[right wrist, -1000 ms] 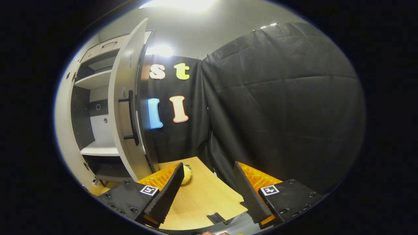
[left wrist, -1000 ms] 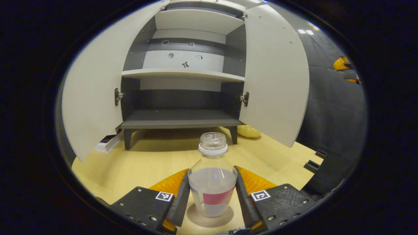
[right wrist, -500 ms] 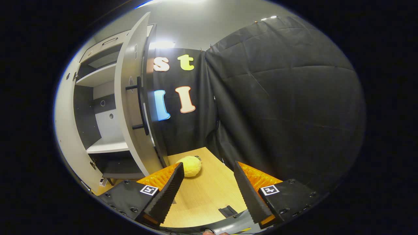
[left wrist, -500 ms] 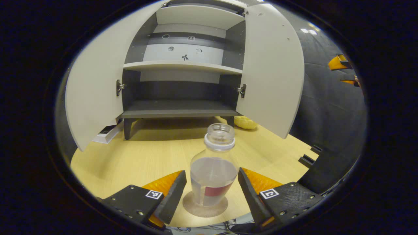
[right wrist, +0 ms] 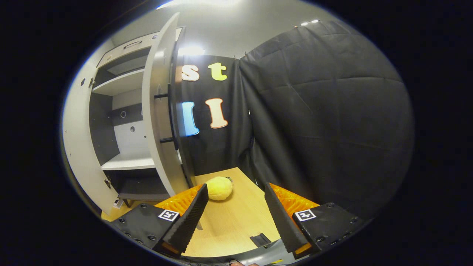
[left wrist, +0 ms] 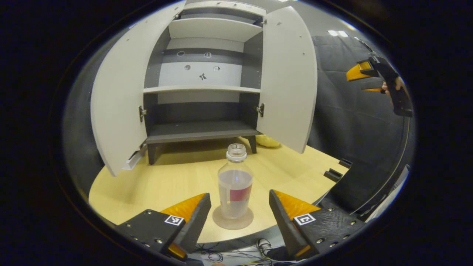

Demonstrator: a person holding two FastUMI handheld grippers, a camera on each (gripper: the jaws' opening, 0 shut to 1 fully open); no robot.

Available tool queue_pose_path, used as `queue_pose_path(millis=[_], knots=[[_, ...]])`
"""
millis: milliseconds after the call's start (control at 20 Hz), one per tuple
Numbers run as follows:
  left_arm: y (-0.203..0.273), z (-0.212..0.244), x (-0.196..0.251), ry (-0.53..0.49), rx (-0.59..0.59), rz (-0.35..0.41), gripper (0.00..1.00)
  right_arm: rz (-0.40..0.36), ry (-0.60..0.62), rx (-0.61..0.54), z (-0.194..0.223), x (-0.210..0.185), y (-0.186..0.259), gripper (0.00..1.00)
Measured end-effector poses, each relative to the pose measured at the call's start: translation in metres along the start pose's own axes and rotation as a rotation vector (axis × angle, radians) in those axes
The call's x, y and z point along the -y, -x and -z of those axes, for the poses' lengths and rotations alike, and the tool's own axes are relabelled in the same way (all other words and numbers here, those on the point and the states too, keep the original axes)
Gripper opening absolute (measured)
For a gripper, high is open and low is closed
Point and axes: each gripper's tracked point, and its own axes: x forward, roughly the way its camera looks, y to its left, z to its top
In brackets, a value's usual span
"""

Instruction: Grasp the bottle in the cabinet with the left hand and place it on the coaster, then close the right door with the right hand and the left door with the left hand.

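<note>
Though perhaps part-filled — bottle (left wrist: 235, 181) upright on coaster (left wrist: 232, 222), left gripper (left wrist: 239, 205) released.

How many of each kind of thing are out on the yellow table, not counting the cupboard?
Bottle: 1
Coaster: 1
Yellow plush toy: 1
Total: 3

Clear bottle (left wrist: 235, 186) with red label, tan coaster (left wrist: 232, 222), grey-white cabinet (left wrist: 201, 75), yellow plush (right wrist: 219, 188)
</note>
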Motion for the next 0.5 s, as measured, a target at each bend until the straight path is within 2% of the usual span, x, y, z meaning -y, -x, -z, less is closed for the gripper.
queue_pose_path(millis=[200,500], knots=[[0.041,-0.040,-0.029,0.019,0.081,-0.115,0.92,-0.049,0.032,0.007,-0.008,-0.018,0.001,0.98],[0.094,-0.120,-0.075,0.077,0.205,-0.253,0.87,-0.086,0.026,0.117,-0.045,-0.035,0.002,0.96]])
